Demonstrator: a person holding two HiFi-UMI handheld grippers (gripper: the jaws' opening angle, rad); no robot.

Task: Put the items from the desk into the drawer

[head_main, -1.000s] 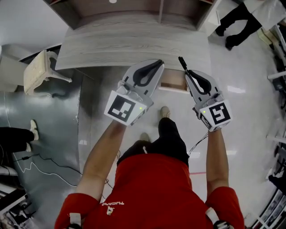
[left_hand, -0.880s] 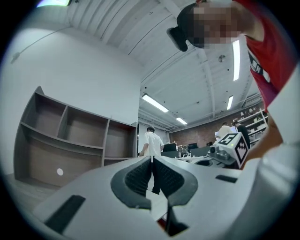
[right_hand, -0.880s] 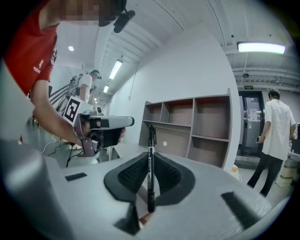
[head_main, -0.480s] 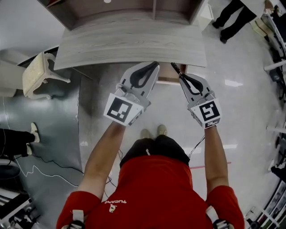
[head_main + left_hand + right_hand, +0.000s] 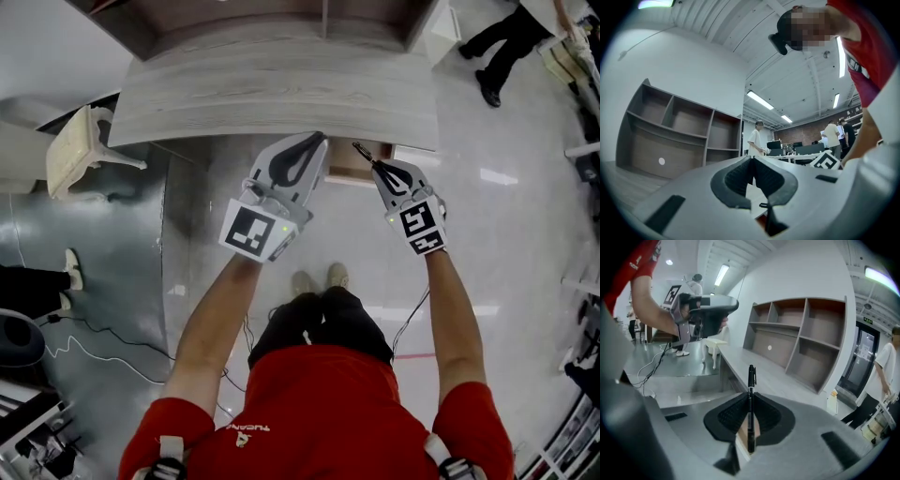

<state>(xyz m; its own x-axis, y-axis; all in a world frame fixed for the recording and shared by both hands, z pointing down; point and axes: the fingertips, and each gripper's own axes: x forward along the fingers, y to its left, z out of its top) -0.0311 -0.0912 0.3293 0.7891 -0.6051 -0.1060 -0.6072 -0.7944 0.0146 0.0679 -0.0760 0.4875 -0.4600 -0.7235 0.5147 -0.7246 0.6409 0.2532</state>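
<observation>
My right gripper point(image 5: 377, 169) point(image 5: 750, 395) is shut on a black pen point(image 5: 363, 154) point(image 5: 751, 401). The pen stands straight out past the fingertips. It hovers at the front edge of the grey wood desk point(image 5: 281, 89) point(image 5: 757, 378), over the open drawer point(image 5: 345, 170) that shows as a brown patch under that edge. My left gripper point(image 5: 316, 140) point(image 5: 751, 158) is shut with nothing between its pads. It is held beside the right one, just left of the drawer. The desk top shows no loose items.
A grey shelf unit point(image 5: 281, 14) point(image 5: 801, 333) point(image 5: 670, 126) stands on the desk's back. A small pale stool point(image 5: 80, 145) sits at the left on the floor, with cables point(image 5: 84, 352) nearer me. A person point(image 5: 511, 42) stands at the far right. A bottle point(image 5: 831, 402) is near the desk end.
The right gripper with the pen has shifted a little left and nearer the drawer. The left gripper has stayed almost in place. My feet have drawn level.
</observation>
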